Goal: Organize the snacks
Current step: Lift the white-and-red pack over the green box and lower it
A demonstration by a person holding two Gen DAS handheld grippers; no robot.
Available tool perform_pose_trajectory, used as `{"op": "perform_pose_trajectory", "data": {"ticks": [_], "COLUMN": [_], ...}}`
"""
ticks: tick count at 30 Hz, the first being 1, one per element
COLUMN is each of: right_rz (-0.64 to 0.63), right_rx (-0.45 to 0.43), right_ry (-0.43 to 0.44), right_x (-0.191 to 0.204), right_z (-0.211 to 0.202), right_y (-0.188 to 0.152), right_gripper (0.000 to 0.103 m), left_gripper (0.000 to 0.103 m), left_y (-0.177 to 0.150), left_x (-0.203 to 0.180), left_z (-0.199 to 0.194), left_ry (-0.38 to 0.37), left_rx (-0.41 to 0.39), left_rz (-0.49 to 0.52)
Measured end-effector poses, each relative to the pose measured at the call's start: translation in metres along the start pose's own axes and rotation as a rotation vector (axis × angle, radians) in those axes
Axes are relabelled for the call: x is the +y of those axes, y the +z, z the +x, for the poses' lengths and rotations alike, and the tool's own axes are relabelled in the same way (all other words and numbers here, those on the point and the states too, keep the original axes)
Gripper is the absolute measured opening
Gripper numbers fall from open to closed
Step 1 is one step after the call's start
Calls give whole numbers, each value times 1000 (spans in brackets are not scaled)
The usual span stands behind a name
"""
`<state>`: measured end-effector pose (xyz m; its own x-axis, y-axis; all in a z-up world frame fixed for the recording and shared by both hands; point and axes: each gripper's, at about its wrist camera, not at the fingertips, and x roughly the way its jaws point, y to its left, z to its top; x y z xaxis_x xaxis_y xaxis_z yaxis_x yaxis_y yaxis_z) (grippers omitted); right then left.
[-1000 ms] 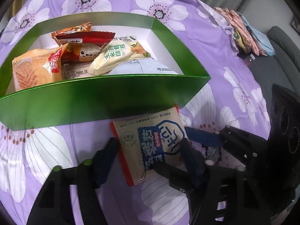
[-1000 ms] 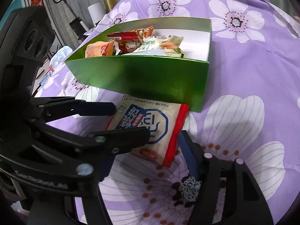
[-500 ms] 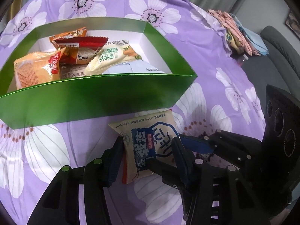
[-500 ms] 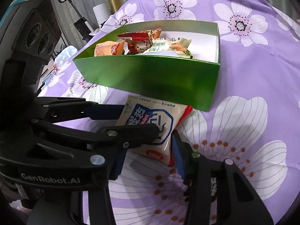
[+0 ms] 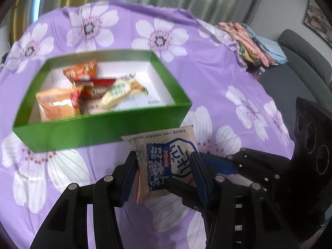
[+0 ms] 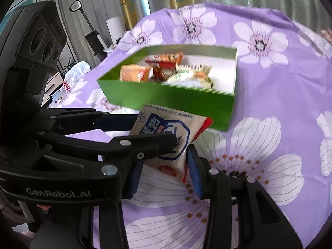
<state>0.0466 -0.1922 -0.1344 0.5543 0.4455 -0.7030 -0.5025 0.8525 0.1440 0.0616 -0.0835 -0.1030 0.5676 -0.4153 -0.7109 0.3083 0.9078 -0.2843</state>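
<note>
Item: cream snack packet point(image 5: 166, 164) with blue print, lower centre of frame, off the purple flowered desk point(image 5: 217, 78), just short of the green box's point(image 5: 103, 132) near wall. Left tongs point(image 5: 164, 170) clamp its sides; right tongs point(image 6: 164, 172) clamp its lower end. Box, upper left, holds several snack packs point(image 5: 87, 89). Risk: two grips pulling apart could tear or crush the packet; a low carry could snag the box wall.

The green box point(image 5: 99, 130) looks like glossy card, white and matt inside; the snack packet point(image 5: 164, 161) is smooth plastic film; the purple flowered cloth point(image 5: 217, 78) is soft, matt fabric; black matt plastic jaws.
</note>
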Motion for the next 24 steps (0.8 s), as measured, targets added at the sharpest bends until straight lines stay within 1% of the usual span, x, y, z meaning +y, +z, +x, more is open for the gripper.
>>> {"op": "perform_pose_trajectory", "data": {"ticks": [5,11,17,24], "right_rz": [-28,-48,-57,-62], "right_rx": [-57,-102,-142,-153], "right_ry": [1,-4,-1,8], "right_x": [8,11,7,0], "right_z": [-16,-20,-14,3], "right_y": [18,39,64,87], "right_gripper": [42,42,42,42], "left_gripper": [52,52,52,52], "left_y": [14,33,54,70], "left_x": [1,3,13,27], "left_z": [-18,-31,-31,-21], "left_ry": [12,26,42,59], "left_rx": [-55,-106,-134,-146], "left_rz": [12,34,40,33]}}
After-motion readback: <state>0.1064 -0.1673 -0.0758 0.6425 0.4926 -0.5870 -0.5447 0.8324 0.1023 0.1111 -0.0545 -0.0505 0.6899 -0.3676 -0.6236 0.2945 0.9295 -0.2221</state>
